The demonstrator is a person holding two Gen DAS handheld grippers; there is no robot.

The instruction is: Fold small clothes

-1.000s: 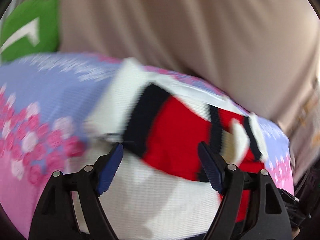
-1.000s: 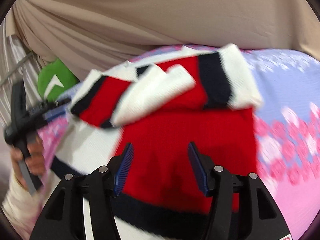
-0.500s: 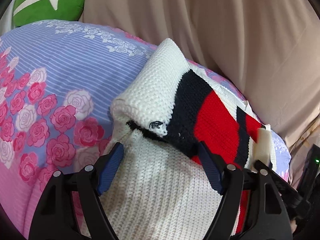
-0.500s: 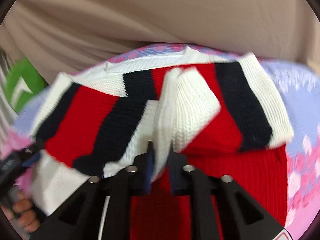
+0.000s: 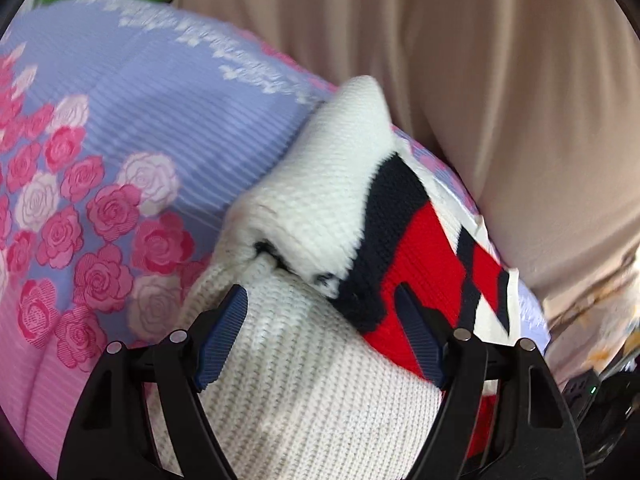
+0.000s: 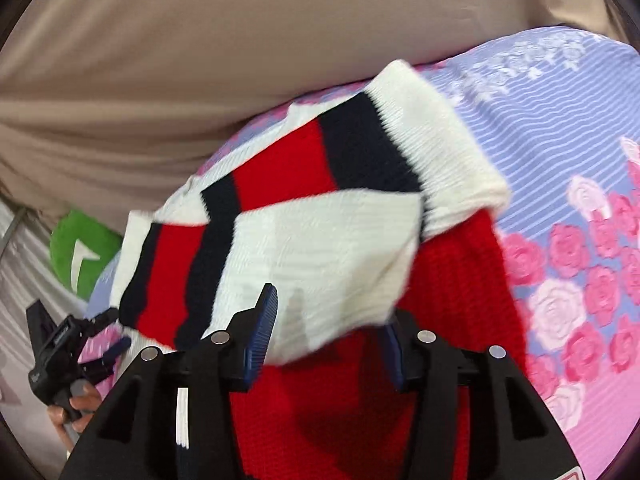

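A knitted sweater [image 5: 312, 392] in white, navy and red lies on the rose-print bedsheet [image 5: 120, 140]. My left gripper [image 5: 322, 320] hovers open over its white body, just before a folded sleeve with a white cuff [image 5: 340, 168]. In the right wrist view the sweater's red body [image 6: 452, 288] lies under my right gripper [image 6: 326, 332]. Its jaws are opening, and a white sleeve cuff [image 6: 332, 248] drapes loosely between them and hides the right fingertip. The left gripper [image 6: 114, 330], held by a hand, shows at the lower left of that view.
A beige draped cloth [image 5: 480, 80] rises behind the bed. A green cushion [image 6: 80, 256] with a white arrow sits at the far corner. A black device with a green light [image 5: 592, 392] lies off the bed's right edge.
The right gripper was shut on the white cuff half a second ago; now its jaws stand apart and the sleeve rests across the sweater. The left gripper has sunk closer to the white knit.
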